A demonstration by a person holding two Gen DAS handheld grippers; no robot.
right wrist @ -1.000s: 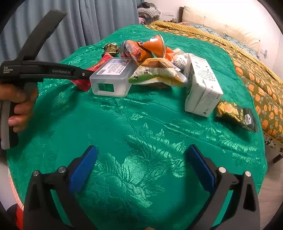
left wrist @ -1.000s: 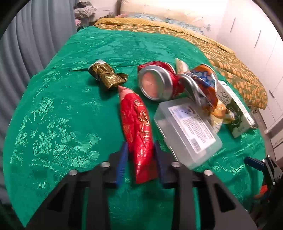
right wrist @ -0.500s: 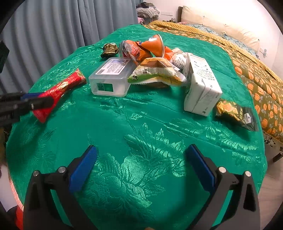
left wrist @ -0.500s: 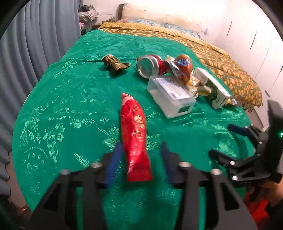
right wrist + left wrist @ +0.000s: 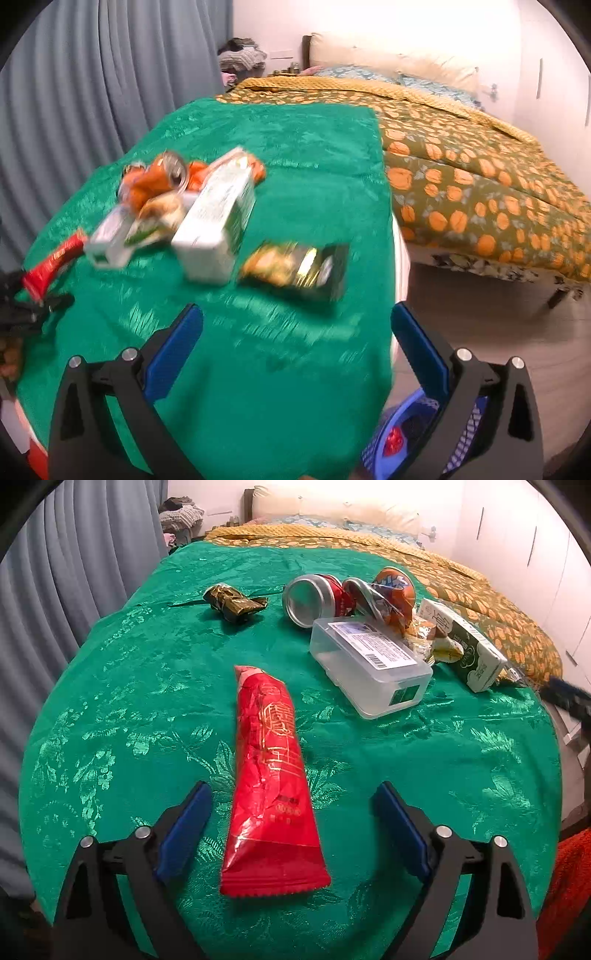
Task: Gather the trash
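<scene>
A long red snack wrapper [image 5: 271, 775] lies flat on the green tablecloth [image 5: 110, 701], between the blue pads of my left gripper [image 5: 291, 794]. The jaws are opening and neither pad touches the wrapper. Farther back sit a clear plastic box [image 5: 369, 664], a red can [image 5: 314, 596], a crushed orange can [image 5: 391, 590], a green-and-white carton [image 5: 469, 646] and a crumpled gold-brown wrapper [image 5: 232, 602]. My right gripper [image 5: 295, 312] hangs open and empty over the table's right edge, near a yellow-and-black snack packet [image 5: 295, 269]. The right wrist view is motion-blurred.
A blue basket [image 5: 406, 435] stands on the floor under the right gripper, beside the table. A bed [image 5: 480, 166] with a pumpkin-print cover lies behind and to the right. Grey curtains [image 5: 55, 590] close the left side.
The left gripper drew the red wrapper back from the pile toward the near edge, then opened and let it go. The right gripper swung right to the table's edge, bringing the basket into view.
</scene>
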